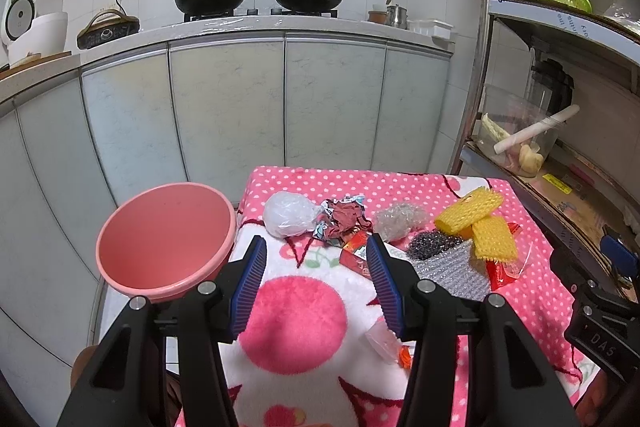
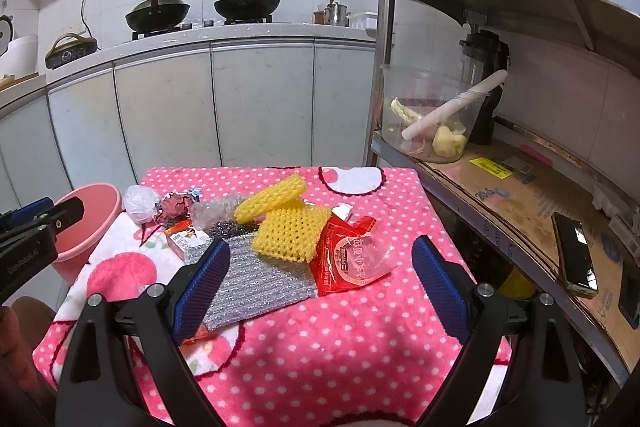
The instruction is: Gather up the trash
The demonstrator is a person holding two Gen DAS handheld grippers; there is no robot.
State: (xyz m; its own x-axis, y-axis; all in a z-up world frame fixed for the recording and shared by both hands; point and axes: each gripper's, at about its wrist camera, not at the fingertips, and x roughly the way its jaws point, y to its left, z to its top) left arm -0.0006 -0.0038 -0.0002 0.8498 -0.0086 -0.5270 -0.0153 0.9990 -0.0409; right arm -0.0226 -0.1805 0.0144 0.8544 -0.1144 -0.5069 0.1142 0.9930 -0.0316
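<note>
Trash lies on a pink polka-dot blanket [image 2: 304,347]: a white plastic bag [image 1: 289,214], a crumpled dark red wrapper [image 1: 345,219], clear bubble wrap [image 1: 400,221], yellow foam nets [image 2: 288,223], a silver padded sheet [image 2: 260,283], a red packet [image 2: 348,259] and a small red box [image 1: 357,255]. A pink bin [image 1: 166,235] stands left of the table. My left gripper [image 1: 316,279] is open and empty, above the blanket short of the pile. My right gripper [image 2: 322,281] is open and empty, with the silver sheet and red packet between its fingers' line.
Grey kitchen cabinets [image 1: 228,107] with woks on the stove stand behind. A metal shelf rack [image 2: 520,187] at the right holds a clear container, a phone [image 2: 576,255] and a green basket. A small clear and orange wrapper [image 1: 386,341] lies near my left gripper.
</note>
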